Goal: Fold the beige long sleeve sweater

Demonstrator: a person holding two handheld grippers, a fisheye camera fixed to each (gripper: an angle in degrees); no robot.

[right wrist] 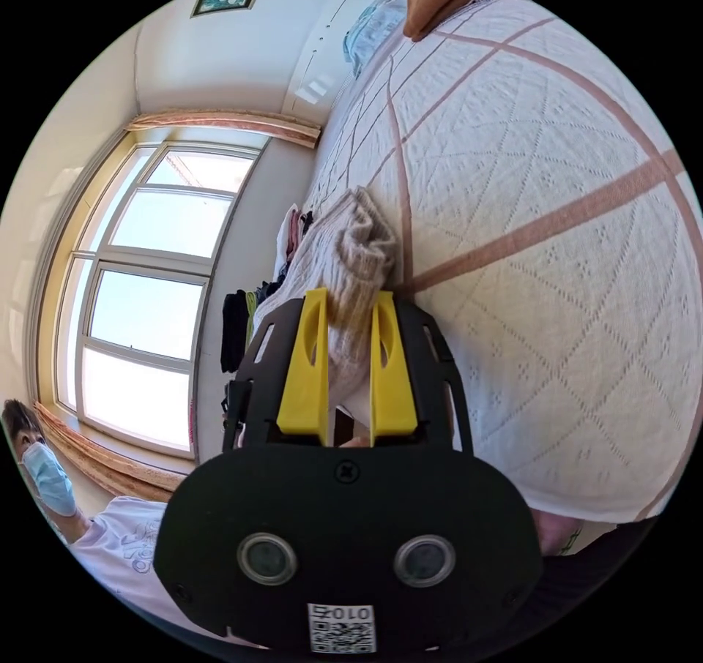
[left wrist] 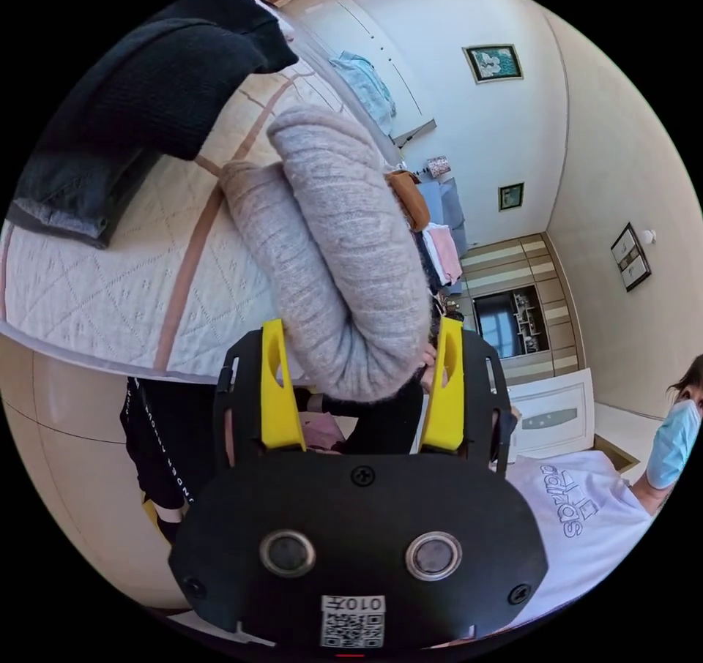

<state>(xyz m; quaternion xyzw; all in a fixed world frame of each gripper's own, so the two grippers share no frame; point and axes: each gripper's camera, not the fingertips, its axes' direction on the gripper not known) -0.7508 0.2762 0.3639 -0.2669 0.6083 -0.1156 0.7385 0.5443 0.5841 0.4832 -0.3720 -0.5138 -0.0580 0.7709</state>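
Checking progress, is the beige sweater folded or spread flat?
Folded: the beige sweater lies bunched in a thick roll on the bedspread, between the left tongs' open jaws.

The left gripper (left wrist: 362,388), jaws apart, seemingly unclamped around the beige sweater (left wrist: 344,253) on the bed (left wrist: 110,290).

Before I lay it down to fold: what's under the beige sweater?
The sweater lies on a white quilted bedspread with tan stripes. The part beneath the sweater is covered.

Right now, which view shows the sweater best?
The left gripper view: the sweater shows as a long rolled bulk between open jaws on the quilt. The right gripper view shows a bunched end pinched by its jaws.
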